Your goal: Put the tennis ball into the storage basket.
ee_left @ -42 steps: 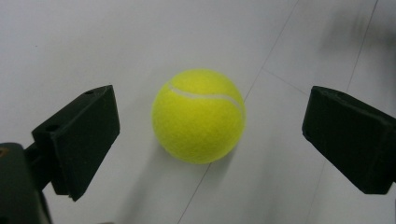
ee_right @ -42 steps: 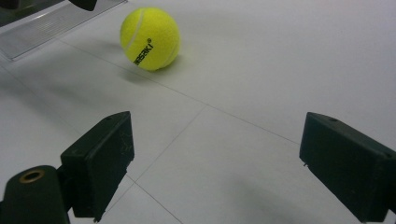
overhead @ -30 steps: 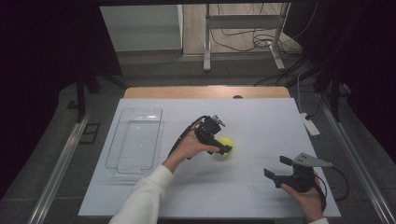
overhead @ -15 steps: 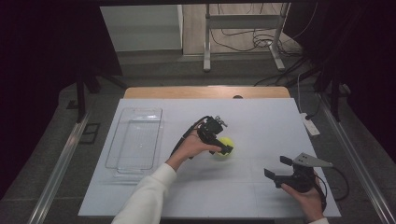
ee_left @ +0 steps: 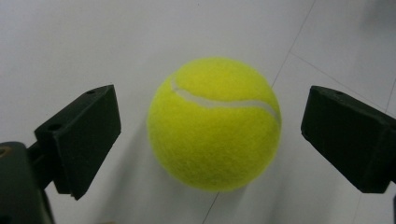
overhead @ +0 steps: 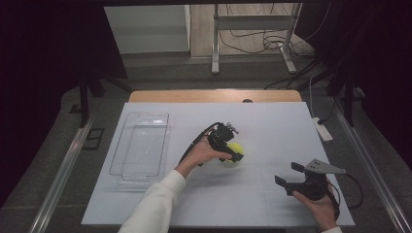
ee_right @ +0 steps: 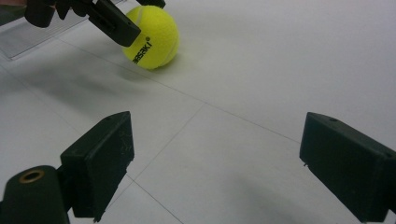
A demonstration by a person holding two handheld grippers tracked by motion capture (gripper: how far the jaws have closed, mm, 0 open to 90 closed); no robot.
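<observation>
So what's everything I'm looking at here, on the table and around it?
tennis ball: one, yellow-green, on the table's middle, between the open jaws of the left tongs, a gap on each side.
tray: one, clear plastic, on the table's left part, nothing in it.
table: one, white top with a wooden far edge.
power strip: one, white, at the table's right edge.
metal stand: one, grey, on the floor beyond the table, among cables.
left tongs: one, black, open around the ball.
right tongs: one, black, open, near the table's right front, holding nothing.
</observation>
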